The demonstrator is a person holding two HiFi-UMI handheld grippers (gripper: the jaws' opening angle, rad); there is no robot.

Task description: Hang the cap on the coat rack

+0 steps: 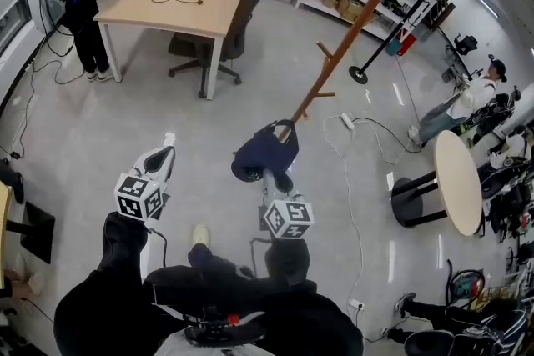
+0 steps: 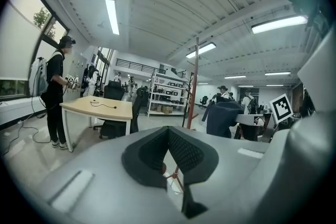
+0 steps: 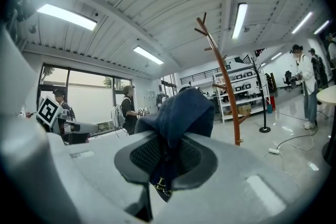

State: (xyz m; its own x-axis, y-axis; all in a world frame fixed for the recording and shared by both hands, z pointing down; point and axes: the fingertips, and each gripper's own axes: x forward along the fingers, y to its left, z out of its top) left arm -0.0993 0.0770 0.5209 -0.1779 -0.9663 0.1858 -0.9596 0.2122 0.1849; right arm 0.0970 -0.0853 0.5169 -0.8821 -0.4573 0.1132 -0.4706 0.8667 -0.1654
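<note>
Cap (image 3: 181,113): dark blue, soft, pinched by a fold of its cloth in my right gripper (image 3: 167,157). The pads are closed on the fabric. The crown bulges up above the jaws and a tail of cloth with light lettering hangs below them. I grip the cloth, not the brim, so that the hollow of the cap stays free to drop over a peg.

Position: not yet on the coat rack (image 3: 226,86). From the right gripper view the cap sits on the near side of the rack and a little to its left. In the head view it overlaps the rack's lower pole, near its foot. I judge the step to be the carry-in, with the hanging itself not started.

Orientation: the right gripper points roughly level at the rack's pole, so the forked upper pegs (image 3: 202,23) stand well above the cap. The cap will need lifting before it can go over one of them. A lower side peg (image 3: 244,118) is nearer in height.

Left gripper (image 2: 169,152): jaws closed tip to tip, nothing between them. It rides beside the right one, also on the near side of the rack, which shows straight ahead past its tips. It is spare here, and one grip is enough for a light cap.

Risk: the loose cloth could slip or snag a peg sideways.
</note>
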